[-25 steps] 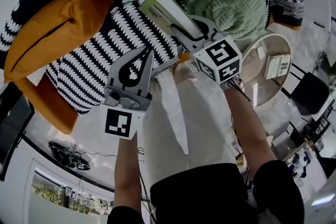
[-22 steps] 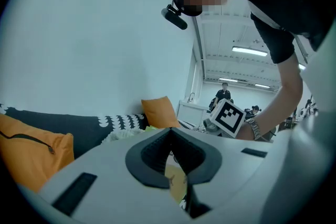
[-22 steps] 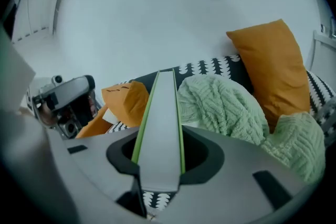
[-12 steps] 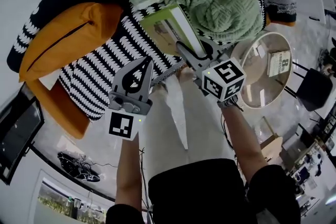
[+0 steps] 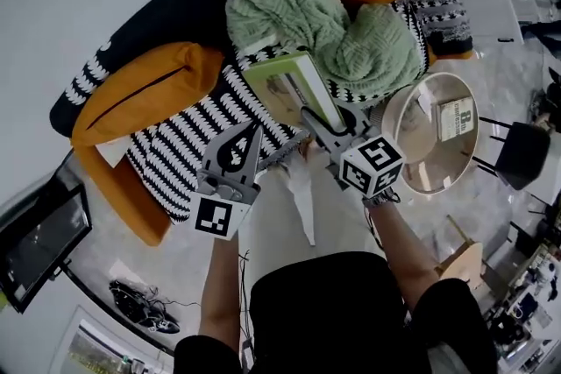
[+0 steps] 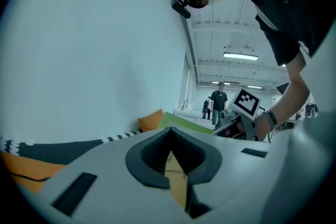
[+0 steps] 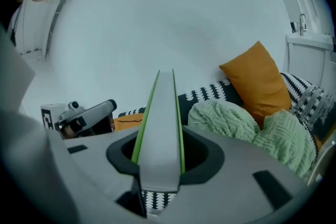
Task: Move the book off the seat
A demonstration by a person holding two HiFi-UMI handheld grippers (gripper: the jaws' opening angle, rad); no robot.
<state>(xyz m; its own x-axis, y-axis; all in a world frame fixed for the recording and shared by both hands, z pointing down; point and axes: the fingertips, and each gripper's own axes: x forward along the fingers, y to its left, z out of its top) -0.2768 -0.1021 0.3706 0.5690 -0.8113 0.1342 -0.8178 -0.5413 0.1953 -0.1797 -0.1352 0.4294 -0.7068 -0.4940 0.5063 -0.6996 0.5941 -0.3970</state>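
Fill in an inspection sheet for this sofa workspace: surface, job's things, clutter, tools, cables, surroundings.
Surface: sofa seat, black-and-white patterned cover.
Job's things: green-edged book, held tilted in the right tool.
Clutter: green blanket and orange cushions on the sofa.
Tools: right tool shut on the book; left tool shut, empty.
Cables: dark tangle on the floor.
Surroundings: round glass table bearing a small printed item; black chair; dark monitor.

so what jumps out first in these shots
The green book stands out first, clamped in the right gripper over the black-and-white sofa. Just behind it lies a rumpled green blanket, and a bright orange cushion sits on the sofa at the picture's left.
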